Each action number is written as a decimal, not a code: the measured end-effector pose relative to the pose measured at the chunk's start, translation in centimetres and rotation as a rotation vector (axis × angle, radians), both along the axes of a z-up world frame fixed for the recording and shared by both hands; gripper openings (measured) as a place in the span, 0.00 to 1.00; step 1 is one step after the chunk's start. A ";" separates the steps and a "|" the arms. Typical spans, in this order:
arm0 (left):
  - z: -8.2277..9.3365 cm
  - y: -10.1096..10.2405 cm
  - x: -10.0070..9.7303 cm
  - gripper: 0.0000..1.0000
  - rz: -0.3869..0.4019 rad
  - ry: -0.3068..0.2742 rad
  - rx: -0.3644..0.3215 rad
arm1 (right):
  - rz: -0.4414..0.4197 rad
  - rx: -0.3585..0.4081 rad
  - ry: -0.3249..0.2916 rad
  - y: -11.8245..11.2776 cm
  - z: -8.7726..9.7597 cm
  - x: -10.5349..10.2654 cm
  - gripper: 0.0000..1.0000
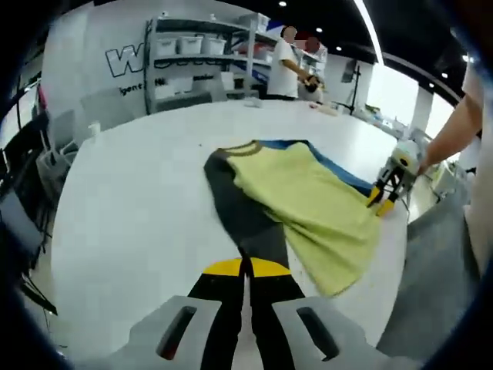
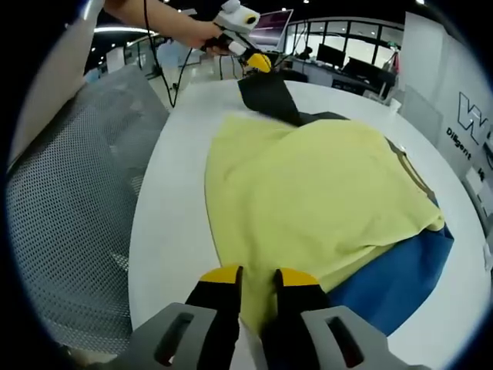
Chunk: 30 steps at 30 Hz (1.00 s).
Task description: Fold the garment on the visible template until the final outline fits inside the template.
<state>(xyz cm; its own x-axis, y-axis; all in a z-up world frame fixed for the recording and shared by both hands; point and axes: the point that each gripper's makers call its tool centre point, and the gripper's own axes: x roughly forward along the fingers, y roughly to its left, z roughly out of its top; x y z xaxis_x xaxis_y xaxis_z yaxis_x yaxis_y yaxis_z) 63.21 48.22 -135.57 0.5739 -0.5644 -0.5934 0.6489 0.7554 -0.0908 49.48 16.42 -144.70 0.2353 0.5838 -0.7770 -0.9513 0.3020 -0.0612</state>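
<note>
garment (image 2: 316,193) (yellow, dark sleeve) — both grippers' jaws closed

A: Bright, even light in both views. In the left gripper view a ceiling light strip (image 1: 368,31) runs overhead, and the windows (image 1: 400,92) beyond the white table (image 1: 139,208) are blown out.

B: Shadows on that table are faint. The tabletop near the yellow garment (image 2: 308,193) takes a soft sheen, no hard glare.

A: Fisheye bends the table edge. The shelves (image 1: 200,58) behind the table look soft, and the left gripper view is slightly blurred.
</note>
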 end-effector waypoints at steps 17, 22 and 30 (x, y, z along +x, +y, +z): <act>1.9 11.9 9.0 0.01 0.328 -0.009 0.009 | -0.024 0.002 0.028 -0.7 -0.1 -0.1 0.13; 3.0 13.5 10.4 0.01 0.402 0.018 -0.068 | -0.025 0.000 0.034 -0.8 -0.1 -0.2 0.13; 2.3 17.0 11.4 0.01 0.495 0.058 -0.047 | -0.035 0.001 0.040 -1.0 -0.1 -0.3 0.12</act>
